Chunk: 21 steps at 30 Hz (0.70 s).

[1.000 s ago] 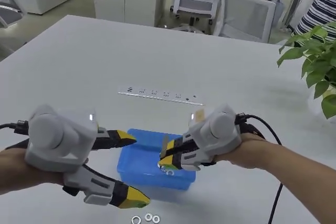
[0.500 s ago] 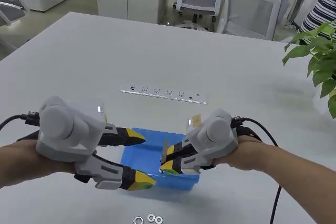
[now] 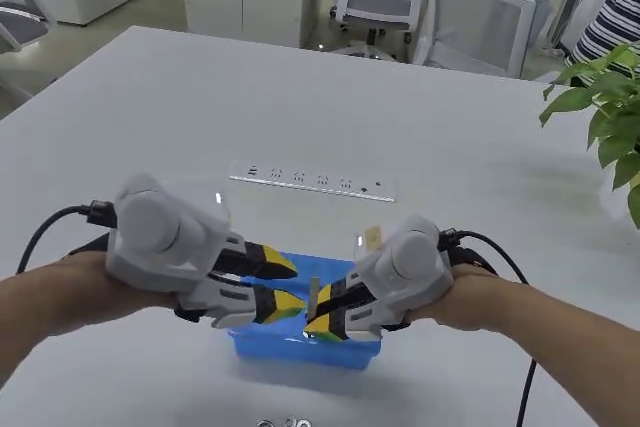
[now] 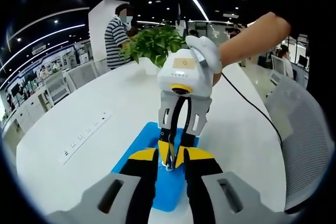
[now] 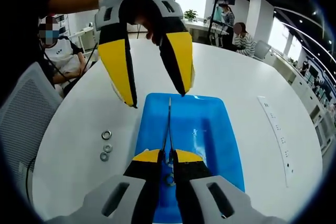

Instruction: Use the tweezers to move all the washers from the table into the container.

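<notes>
A blue container (image 3: pixel 352 351) sits on the white table (image 3: pixel 300 107) close in front of me. My right gripper (image 3: pixel 318 321) (image 5: pixel 168 157) is shut on thin metal tweezers (image 5: pixel 169 121), which point out over the container's (image 5: pixel 210 135) floor. My left gripper (image 3: pixel 295 287) (image 4: pixel 172 156) faces it from the other side, open, its yellow fingers (image 5: pixel 176 59) to either side of the tweezers' tips (image 4: pixel 170 163). Three washers (image 5: pixel 105 145) lie in a row on the table beside the container's long side. Their tops also show as washers (image 3: pixel 290 424) at the near edge.
A white power strip (image 3: pixel 312 181) lies beyond the container. A potted plant (image 3: pixel 600 97) stands at the right edge of the table. Office chairs (image 3: pixel 470 17) and people are past the far edge. A black cable (image 3: pixel 525 387) trails from the right gripper.
My left gripper has swung right and over the container, ending with its open jaws around the tweezers' tips. The right gripper has stayed almost still, holding the tweezers.
</notes>
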Tool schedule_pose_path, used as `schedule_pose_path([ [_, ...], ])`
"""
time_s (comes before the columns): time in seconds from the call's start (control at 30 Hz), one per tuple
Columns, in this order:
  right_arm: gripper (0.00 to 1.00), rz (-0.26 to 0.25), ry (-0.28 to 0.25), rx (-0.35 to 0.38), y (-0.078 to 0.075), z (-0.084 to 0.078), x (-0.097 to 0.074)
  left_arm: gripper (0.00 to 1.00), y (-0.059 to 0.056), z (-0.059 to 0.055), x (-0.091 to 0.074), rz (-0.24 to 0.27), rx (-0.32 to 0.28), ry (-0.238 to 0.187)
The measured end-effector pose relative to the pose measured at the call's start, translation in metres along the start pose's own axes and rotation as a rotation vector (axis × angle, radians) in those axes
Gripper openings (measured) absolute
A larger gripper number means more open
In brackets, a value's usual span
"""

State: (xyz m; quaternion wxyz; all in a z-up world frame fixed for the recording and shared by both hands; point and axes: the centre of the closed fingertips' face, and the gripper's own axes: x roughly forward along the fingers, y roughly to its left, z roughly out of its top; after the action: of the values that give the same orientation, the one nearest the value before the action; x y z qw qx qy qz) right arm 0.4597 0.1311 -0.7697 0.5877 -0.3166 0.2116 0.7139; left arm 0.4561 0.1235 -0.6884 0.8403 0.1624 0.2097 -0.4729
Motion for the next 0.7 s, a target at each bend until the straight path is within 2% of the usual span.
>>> schedule_pose_path([
  [0.3, 0.10, 0.004, 0.002, -0.017, 0.000, -0.001, 0.000, 0.13, 0.005, 0.005, 0.012, 0.000, 0.043, 0.004],
  [0.7, 0.10, 0.010, 0.007, -0.027, 0.002, -0.002, -0.001, 0.07, -0.003, 0.007, 0.017, -0.037, 0.074, 0.007],
])
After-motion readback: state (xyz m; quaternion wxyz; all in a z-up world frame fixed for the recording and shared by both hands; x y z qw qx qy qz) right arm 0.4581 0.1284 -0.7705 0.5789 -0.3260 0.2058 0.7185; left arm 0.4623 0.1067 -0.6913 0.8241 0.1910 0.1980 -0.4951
